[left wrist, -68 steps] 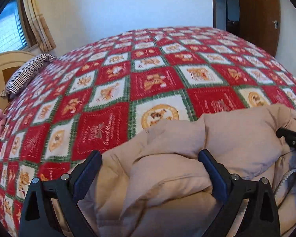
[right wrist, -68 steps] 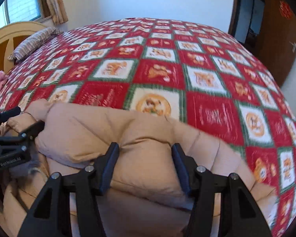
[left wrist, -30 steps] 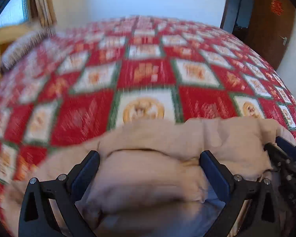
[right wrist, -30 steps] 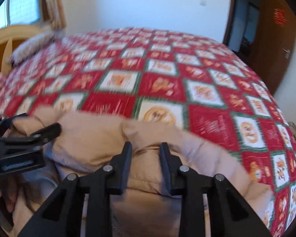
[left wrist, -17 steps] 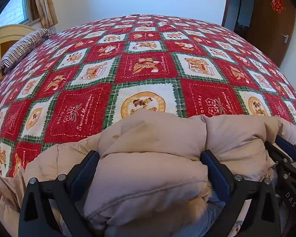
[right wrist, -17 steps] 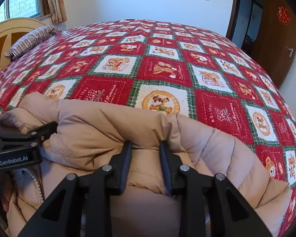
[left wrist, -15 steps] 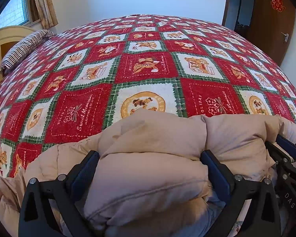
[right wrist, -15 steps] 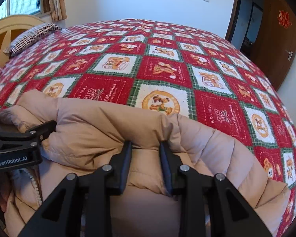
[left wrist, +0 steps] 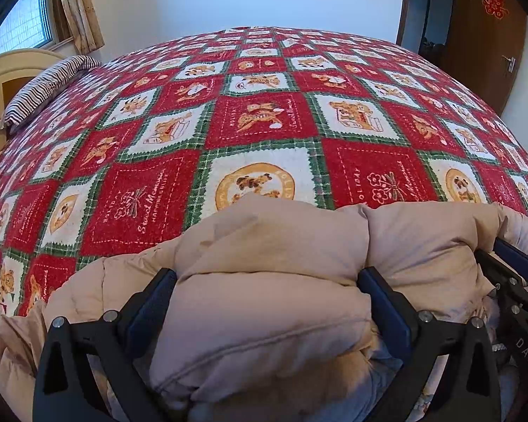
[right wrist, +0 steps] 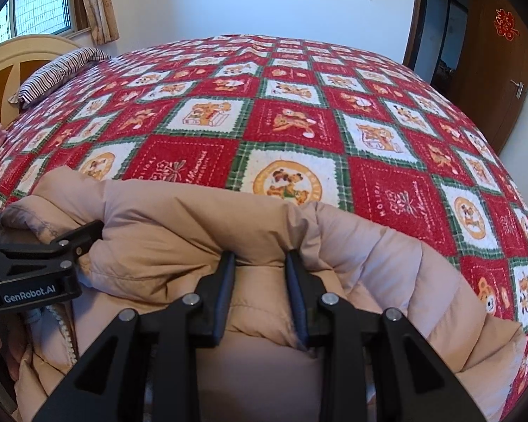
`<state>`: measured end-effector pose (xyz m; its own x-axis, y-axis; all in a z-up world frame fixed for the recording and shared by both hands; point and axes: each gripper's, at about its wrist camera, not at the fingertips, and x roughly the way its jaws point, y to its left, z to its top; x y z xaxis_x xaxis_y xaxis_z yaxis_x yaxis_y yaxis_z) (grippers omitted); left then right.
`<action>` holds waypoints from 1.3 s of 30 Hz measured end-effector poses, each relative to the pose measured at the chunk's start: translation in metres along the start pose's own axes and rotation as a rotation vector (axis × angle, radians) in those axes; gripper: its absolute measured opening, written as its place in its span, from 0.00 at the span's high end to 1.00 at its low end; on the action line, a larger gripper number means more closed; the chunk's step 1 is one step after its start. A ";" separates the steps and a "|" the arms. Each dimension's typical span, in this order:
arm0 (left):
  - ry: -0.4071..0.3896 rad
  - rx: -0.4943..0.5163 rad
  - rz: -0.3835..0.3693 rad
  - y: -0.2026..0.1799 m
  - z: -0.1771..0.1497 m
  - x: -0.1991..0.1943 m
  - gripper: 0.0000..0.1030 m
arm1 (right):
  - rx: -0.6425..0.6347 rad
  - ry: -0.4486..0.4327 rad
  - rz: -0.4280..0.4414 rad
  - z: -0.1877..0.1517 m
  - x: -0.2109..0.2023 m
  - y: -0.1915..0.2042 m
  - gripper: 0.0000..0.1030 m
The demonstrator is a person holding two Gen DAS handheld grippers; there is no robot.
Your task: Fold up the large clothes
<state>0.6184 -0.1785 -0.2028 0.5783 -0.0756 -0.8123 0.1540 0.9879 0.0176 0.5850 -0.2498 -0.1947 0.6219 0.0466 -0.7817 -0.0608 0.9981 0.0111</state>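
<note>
A puffy beige quilted down jacket (left wrist: 274,302) lay bunched at the near edge of a bed, on a red, white and green patchwork bedspread printed with bears (left wrist: 264,119). Its thick stitched panels were doubled over into a rounded roll, the fabric smooth and faintly sheened, with a strip of pale zipper teeth (right wrist: 65,330) and greyish lining showing at the lower left of the right wrist view. The left gripper (left wrist: 267,288) stood spread wide, its dark blue pads pressed against either side of a fat padded fold — the bulk filled the whole gap. The right gripper (right wrist: 260,274) was drawn much narrower, pinching a ridge of the same jacket. A striped pillow (left wrist: 42,88) rested by the tan wooden headboard (right wrist: 24,52), well apart from the jacket.
</note>
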 end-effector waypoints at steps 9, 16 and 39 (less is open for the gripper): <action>0.003 0.014 0.023 -0.002 0.002 0.002 0.00 | 0.004 0.003 0.005 0.001 0.002 0.000 0.68; -0.055 -0.003 -0.001 0.021 0.014 -0.064 0.01 | -0.030 -0.007 0.003 0.002 -0.043 -0.009 0.39; -0.006 -0.070 0.015 0.162 -0.312 -0.249 0.01 | 0.284 0.032 -0.032 -0.288 -0.267 -0.107 0.18</action>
<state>0.2495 0.0423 -0.1791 0.5850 -0.0614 -0.8087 0.0889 0.9960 -0.0113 0.2007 -0.3805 -0.1665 0.5951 0.0183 -0.8035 0.1824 0.9706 0.1572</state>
